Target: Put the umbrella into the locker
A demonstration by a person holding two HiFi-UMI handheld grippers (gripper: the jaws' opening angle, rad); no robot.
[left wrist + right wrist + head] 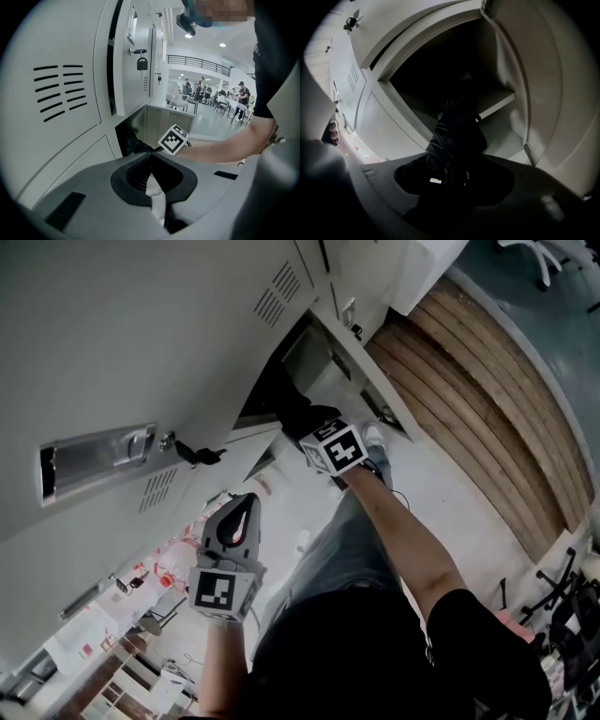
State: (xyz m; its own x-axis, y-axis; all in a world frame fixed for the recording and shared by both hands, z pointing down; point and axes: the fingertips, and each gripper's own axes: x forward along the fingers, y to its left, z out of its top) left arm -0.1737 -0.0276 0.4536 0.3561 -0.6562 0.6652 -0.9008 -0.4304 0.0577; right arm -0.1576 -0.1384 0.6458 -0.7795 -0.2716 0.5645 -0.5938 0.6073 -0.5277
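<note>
A folded black umbrella (pixel 457 131) sits between the jaws of my right gripper (pixel 454 174), which is shut on it. The umbrella's far end reaches into the dark open locker compartment (pixel 497 101). In the head view the right gripper (pixel 302 423) is at the mouth of the low open locker (pixel 298 351), and the umbrella (pixel 281 397) is a dark shape inside it. The left gripper view shows the umbrella (pixel 135 143) at the opening. My left gripper (pixel 247 502) hangs lower left of it, shut and empty, also seen as left gripper (pixel 151 163).
The locker's open door (pixel 548 93) stands to the right of the opening. Closed locker doors with a metal latch (pixel 103 456) and a padlock (pixel 142 63) fill the left. A curved wooden strip (pixel 478 399) runs along the floor. People sit at tables (pixel 220 101) far off.
</note>
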